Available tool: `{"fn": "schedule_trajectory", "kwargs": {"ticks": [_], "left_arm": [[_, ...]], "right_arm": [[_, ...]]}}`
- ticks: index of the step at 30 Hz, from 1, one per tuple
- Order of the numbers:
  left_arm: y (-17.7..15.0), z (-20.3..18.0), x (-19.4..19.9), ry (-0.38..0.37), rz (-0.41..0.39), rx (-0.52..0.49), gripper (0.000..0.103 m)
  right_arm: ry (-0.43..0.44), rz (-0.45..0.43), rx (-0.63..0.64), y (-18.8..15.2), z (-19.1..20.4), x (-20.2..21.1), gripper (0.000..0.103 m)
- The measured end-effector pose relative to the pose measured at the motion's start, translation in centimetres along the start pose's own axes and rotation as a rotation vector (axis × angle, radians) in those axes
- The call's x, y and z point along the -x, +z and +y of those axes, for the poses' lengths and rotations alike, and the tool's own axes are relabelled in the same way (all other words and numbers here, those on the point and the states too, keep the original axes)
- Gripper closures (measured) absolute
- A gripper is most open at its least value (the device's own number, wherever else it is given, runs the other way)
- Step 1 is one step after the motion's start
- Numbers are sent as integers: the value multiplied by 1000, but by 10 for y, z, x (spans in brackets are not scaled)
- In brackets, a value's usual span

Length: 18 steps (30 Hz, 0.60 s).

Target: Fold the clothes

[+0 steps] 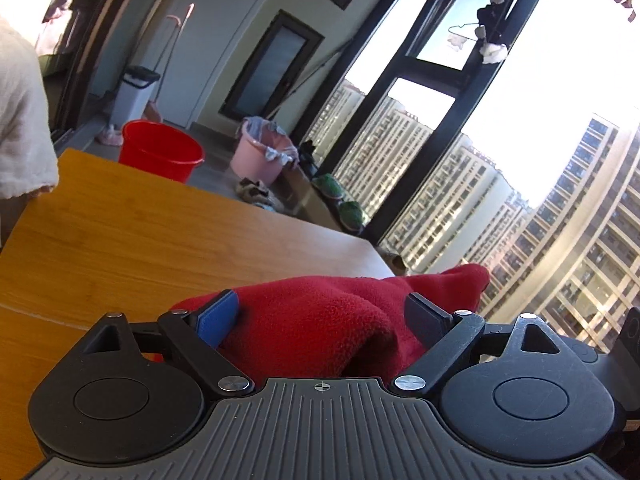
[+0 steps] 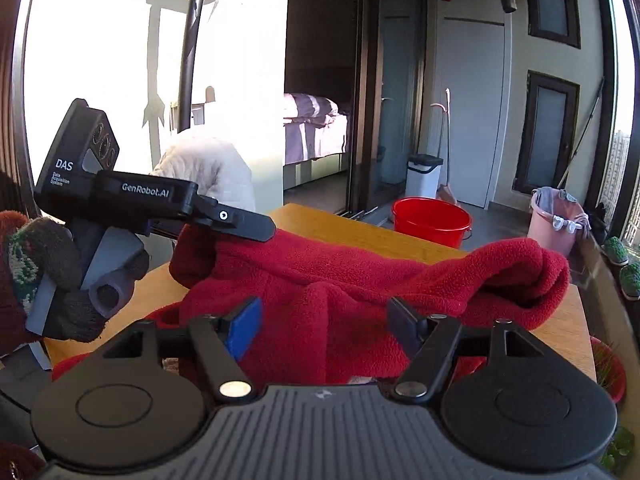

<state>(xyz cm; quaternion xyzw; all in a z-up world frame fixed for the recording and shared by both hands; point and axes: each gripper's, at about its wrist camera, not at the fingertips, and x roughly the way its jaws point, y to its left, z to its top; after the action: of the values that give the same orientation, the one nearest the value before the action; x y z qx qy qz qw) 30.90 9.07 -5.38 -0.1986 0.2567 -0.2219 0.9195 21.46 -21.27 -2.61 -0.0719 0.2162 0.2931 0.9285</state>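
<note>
Sunlight floods our balcony room: tall windows [image 1: 500, 128] facing apartment blocks, a red bucket [image 1: 160, 150] and pink basket [image 1: 262, 152] on the floor. We see the red fleece [image 2: 340, 280] heaped on the wooden table [image 1: 140, 232]. Left gripper [image 1: 324, 316] and right gripper [image 2: 326, 322] both spread wide, fleece bunched between unpressed.

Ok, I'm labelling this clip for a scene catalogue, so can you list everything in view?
red fleece garment: one, crumpled on the table
wooden table: one, orange-brown, under the garment
red plastic bucket: one, on the floor beyond the table
pink plastic bucket: one, cloths inside, by the window
white lidded bin: one, by the door
bed: one, pale bedding, in the far room
left gripper: black, open, garment between the fingers
right gripper: black, open over the garment
gloved hand: one, dark knit, holding the left gripper
</note>
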Motion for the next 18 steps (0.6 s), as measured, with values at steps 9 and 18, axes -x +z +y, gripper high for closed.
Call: {"fn": "schedule_trajectory", "kwargs": {"ticks": [9, 18], "left_arm": [[4, 2, -4, 38, -4, -16, 15], [9, 9, 4, 50, -19, 12, 10]], "right_arm": [[-66, -27, -246, -3, -50, 27, 21], [205, 46, -428, -24, -76, 22, 21]]}}
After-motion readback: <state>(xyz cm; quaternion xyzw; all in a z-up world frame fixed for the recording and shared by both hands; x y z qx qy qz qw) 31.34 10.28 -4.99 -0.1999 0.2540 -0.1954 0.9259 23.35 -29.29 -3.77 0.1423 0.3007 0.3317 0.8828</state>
